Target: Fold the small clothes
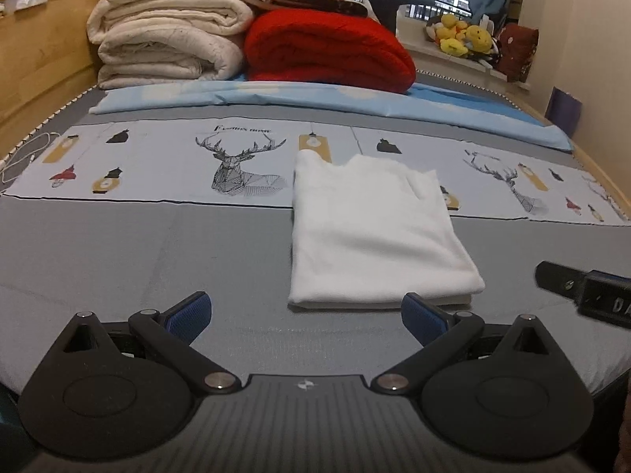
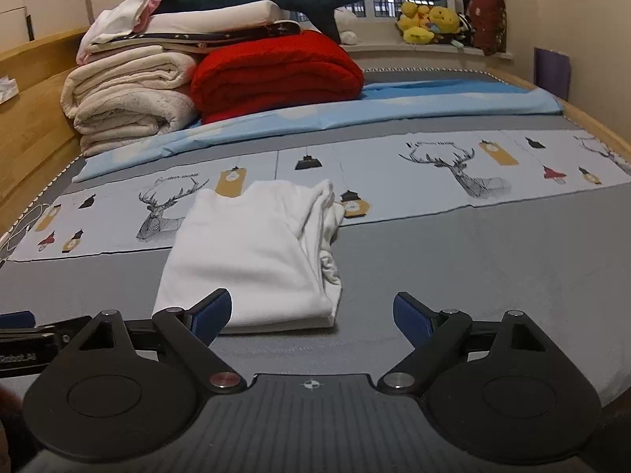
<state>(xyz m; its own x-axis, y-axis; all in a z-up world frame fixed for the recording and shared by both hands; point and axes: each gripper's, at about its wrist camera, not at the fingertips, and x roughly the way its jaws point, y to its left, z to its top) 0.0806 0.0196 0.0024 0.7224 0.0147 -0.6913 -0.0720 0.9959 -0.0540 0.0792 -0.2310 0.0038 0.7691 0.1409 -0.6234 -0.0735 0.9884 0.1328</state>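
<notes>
On the bed, folded white garment is lying flat across grey sheet and deer-print strip; left tool and right tool are hovering near its front edge, both released, gripping nothing

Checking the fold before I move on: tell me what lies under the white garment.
The folded white garment lies on the grey bedspread, its far end over the deer-print strip. Its own folded layers show at the right edge; anything between them is hidden.
</notes>
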